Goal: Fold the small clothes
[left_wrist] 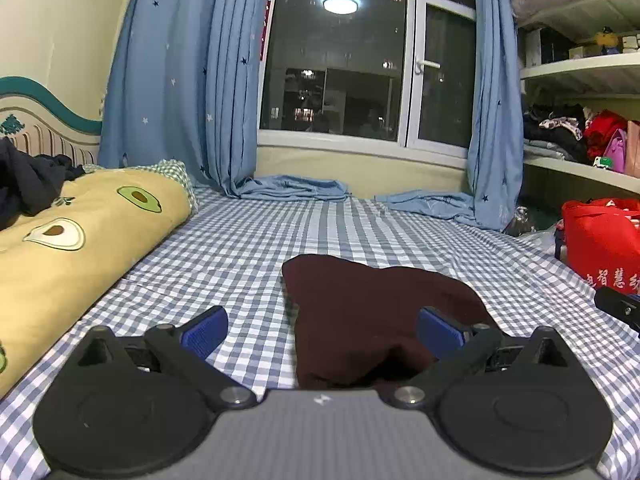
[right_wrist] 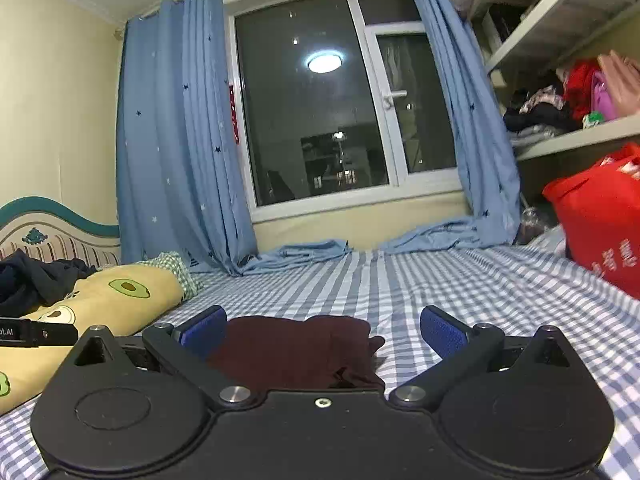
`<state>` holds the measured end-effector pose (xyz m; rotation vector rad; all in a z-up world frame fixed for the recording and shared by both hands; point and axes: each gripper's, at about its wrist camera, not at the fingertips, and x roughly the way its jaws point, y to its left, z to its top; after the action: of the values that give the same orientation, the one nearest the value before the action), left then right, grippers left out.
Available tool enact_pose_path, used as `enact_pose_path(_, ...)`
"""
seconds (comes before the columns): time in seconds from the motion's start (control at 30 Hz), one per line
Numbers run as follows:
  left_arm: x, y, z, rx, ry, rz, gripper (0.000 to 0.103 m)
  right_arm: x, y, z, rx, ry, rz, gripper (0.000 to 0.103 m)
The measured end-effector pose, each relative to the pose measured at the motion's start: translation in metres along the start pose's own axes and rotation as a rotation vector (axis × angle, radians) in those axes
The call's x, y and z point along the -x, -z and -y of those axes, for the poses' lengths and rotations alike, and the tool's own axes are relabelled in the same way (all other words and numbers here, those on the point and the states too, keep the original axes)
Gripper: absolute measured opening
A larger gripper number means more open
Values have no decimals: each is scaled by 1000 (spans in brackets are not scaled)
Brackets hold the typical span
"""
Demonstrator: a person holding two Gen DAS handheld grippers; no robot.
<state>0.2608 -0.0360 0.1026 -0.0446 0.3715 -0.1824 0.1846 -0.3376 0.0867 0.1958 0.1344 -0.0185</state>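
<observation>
Left tongs (left_wrist: 322, 330) spread wide, nothing between the blue pads, low over the bed. Right tongs (right_wrist: 322, 330) also wide, holding nothing. Dark maroon garment (left_wrist: 376, 320) lies flat on the checked bedsheet (left_wrist: 248, 248), approx. centred; in left view it runs from mid-bed down under the tongs, w/ right pad over its edge and left pad over bare sheet. In right view the garment (right_wrist: 296, 348) sits between the pads, nearer the left one, rumpled at its right end. Yellow avocado-print quilt (left_wrist: 80, 240) rolled along the left side, dark clothes (left_wrist: 28, 184) piled on it. Red bag (left_wrist: 600, 240) at the bed's right edge. Blue curtains (left_wrist: 172, 80) hang either side of the window (left_wrist: 340, 60), hems pooling on the bed. Shelves (left_wrist: 580, 68) w/ clothes at right.
</observation>
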Motion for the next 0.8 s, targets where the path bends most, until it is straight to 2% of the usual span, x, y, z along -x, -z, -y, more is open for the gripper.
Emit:
enact_pose_path(0.2, 38, 9, 2, -2, -10, 42, 102, 47, 4, -10, 40, 22, 45, 102)
enact_pose_path(0.43, 67, 24, 5, -9, -28, 69, 103, 77, 12, -25, 79, 34, 65, 102)
enact_pose_path(0.8, 95, 72, 6, 4, -62, 65, 103, 123, 54, -36, 113, 86, 59, 102)
